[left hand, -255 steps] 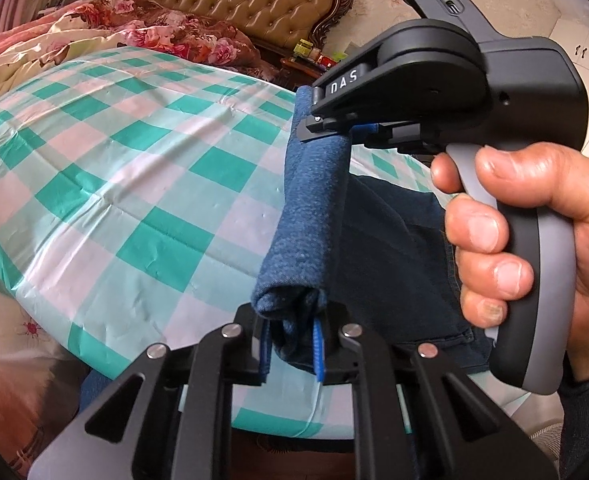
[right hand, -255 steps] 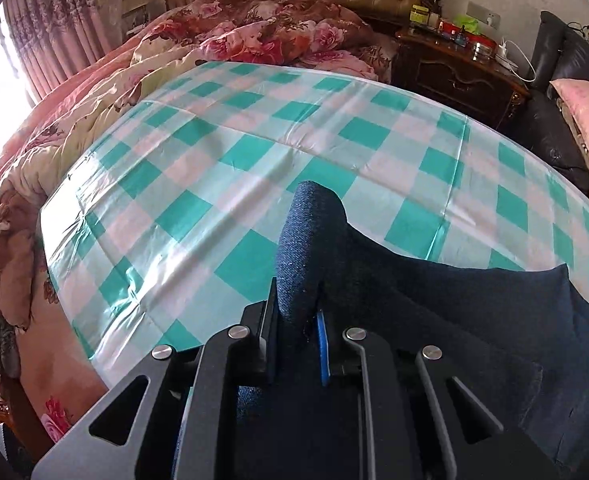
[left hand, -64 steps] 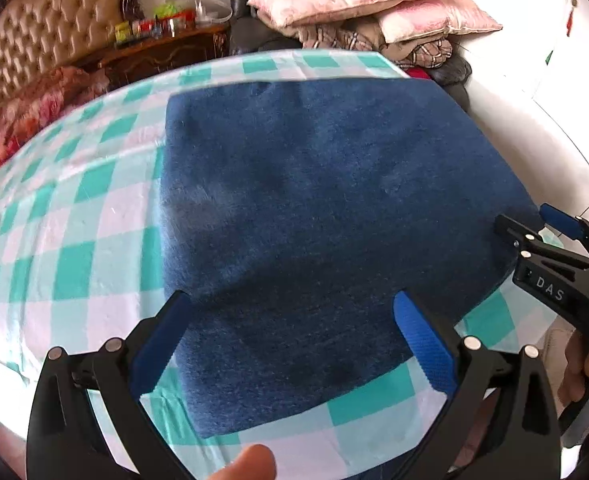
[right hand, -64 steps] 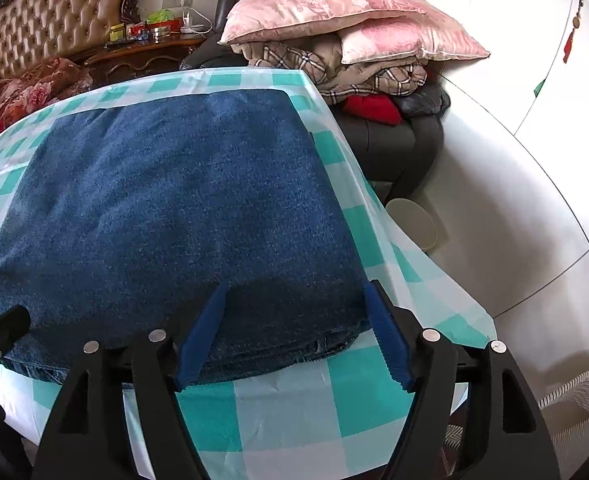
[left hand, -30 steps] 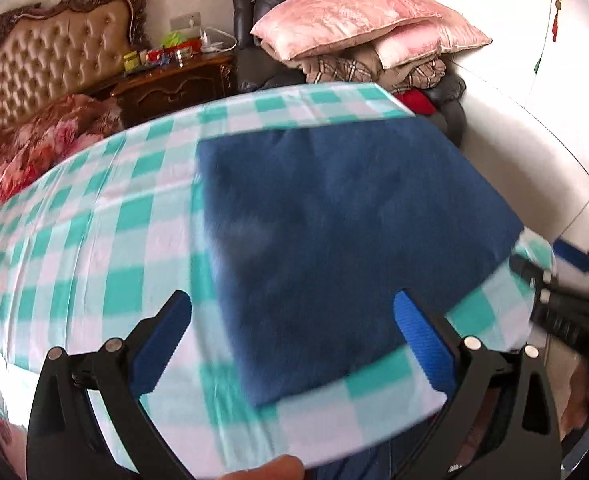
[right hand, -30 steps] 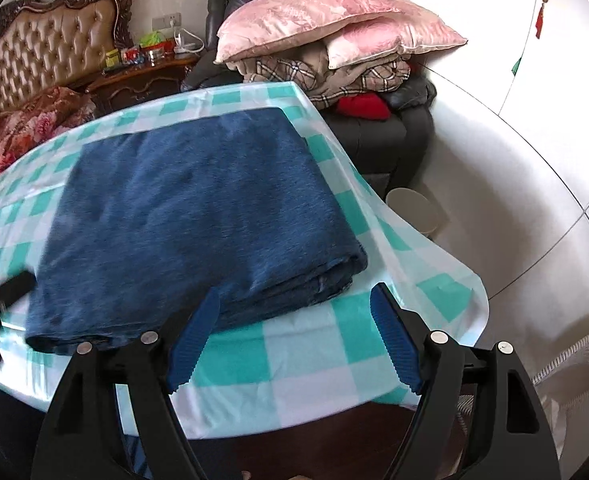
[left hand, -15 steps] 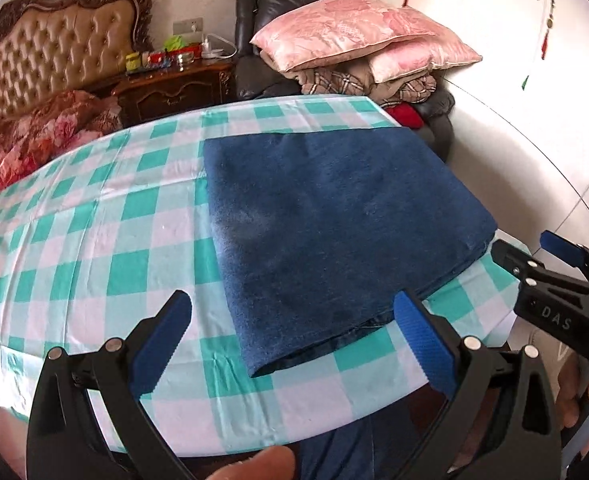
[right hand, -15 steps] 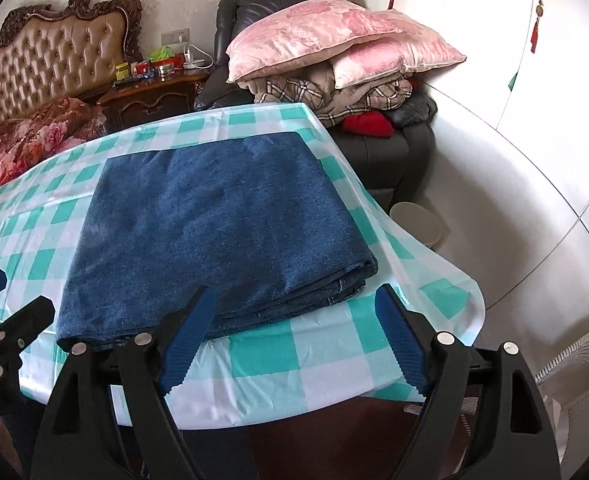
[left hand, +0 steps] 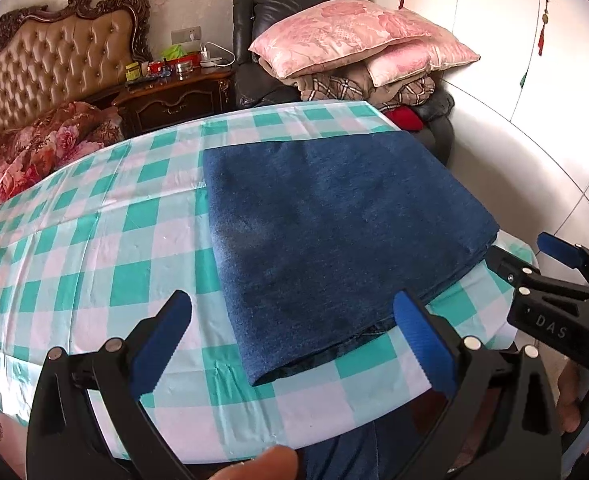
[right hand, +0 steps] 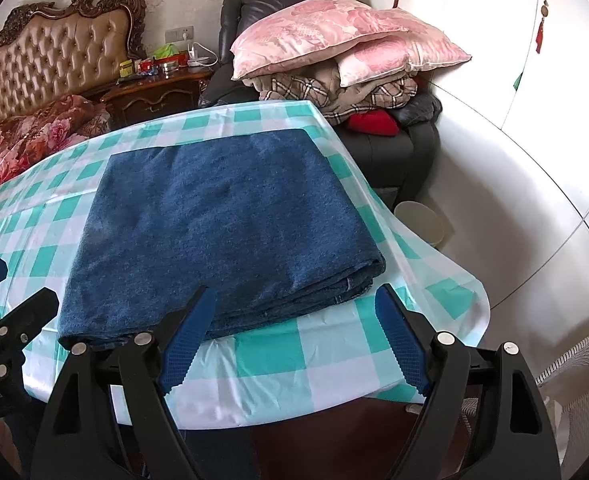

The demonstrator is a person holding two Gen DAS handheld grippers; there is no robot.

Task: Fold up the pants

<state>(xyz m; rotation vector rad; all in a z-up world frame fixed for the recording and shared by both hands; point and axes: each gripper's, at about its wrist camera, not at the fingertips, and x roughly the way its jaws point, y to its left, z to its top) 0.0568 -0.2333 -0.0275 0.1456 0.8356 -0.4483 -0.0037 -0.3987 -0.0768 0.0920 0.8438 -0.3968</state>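
Dark blue denim pants [left hand: 334,232] [right hand: 222,224] lie folded into a flat rectangle on the table's right half, layered edges facing the near side. My left gripper [left hand: 294,312] hovers open in front of the near edge, nothing between its blue pads. In the right wrist view my right gripper [right hand: 290,308] is open too, held back from the pants' near right corner with empty jaws. Each gripper shows at the edge of the other's view: the right gripper [left hand: 550,264] at far right, the left gripper [right hand: 6,292] at far left.
The table wears a green-and-white checked cloth [left hand: 94,240] [right hand: 426,256]. Behind it stand a tufted headboard [left hand: 50,68], a dark nightstand [left hand: 174,96] with small items, and an armchair piled with pink pillows [left hand: 358,36]. White wardrobe doors [right hand: 534,80] and a round bin [right hand: 418,220] are at right.
Both grippers have pulled back and up from the folded pants, so more of the table and room shows. Earlier they let go of the fabric; the pants now lie still.
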